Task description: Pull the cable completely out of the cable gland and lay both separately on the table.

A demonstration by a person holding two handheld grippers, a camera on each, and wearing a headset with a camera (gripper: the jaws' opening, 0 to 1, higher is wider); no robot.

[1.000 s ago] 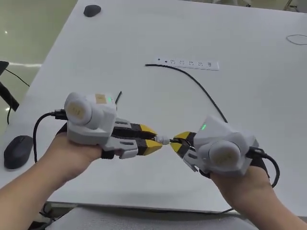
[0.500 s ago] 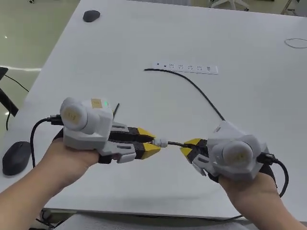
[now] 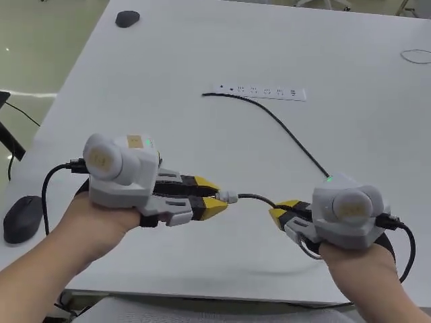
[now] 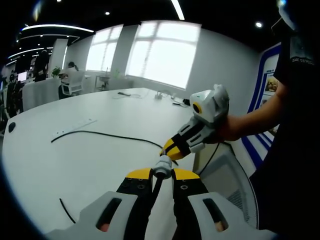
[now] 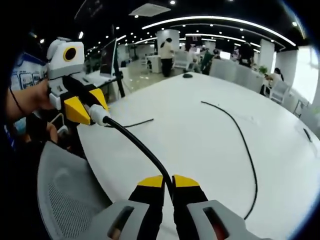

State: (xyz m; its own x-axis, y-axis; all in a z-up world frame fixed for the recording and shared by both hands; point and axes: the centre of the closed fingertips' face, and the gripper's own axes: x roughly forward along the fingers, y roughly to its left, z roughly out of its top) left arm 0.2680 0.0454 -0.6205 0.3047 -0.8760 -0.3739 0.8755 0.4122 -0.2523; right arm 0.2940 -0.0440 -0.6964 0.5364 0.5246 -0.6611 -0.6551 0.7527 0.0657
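white table (image 3: 202, 54) in an open office, big window (image 4: 160, 55) and ceiling light strips (image 5: 215, 20) behind. nearest, below the front edge, a grey mesh chair seat (image 5: 65, 195). over that edge the left gripper (image 3: 219, 200) has its jaws clamped narrow on the white cable gland (image 3: 227, 197), and the right gripper (image 3: 277, 210) is pinched tight on the black cable (image 3: 256, 198). gland and cable make one line, long axis left-right in the head view. gland end points at the left gripper, cable runs off to the right one. a short stretch is bare between the grippers, slightly arched, held in the air. cable end sits in the gland. farther out, a dark mouse (image 3: 23, 219) by the left edge, then a white power strip (image 3: 262, 92) with its black cord (image 3: 289, 134) curving toward the near right.
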